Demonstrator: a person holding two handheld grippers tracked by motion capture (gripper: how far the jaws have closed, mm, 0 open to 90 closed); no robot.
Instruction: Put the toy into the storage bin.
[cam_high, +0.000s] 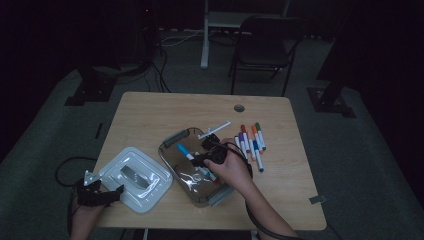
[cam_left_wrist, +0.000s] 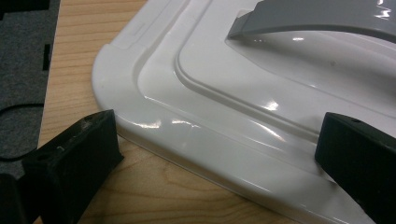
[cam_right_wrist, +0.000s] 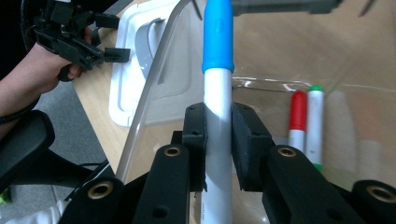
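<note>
On the left, the left gripper (cam_high: 102, 192) sits by the near left edge of the desk (cam_high: 150, 112), next to the white lid (cam_high: 134, 178). In the left gripper view its fingers (cam_left_wrist: 74, 163) stand wide apart and hold nothing, though the right one may just touch the lid's rim; it is hard to tell. The lid lies flat, close to the desk's front edge, so it should not be pushed nearer. In the middle is the clear box (cam_high: 172, 139), with its near end close to the front edge too. The right gripper (cam_high: 204, 159) is over the box, and its fingers (cam_right_wrist: 195, 140) are shut tight on a blue-capped marker (cam_right_wrist: 217, 93). The step looks like putting markers into the box, one at a time. A red marker (cam_right_wrist: 297, 119) and a green marker (cam_right_wrist: 315, 121) already lie on the box floor. The next move, I think, is to lower the blue one beside them, keep it clear of the box wall (cam_right_wrist: 154, 93), then open the fingers. To the right, more markers (cam_high: 251, 142) wait in a row on the desk, just beside the box. There is bare desk behind and to the far right, so the hand has room to swing over for the next one.
</note>
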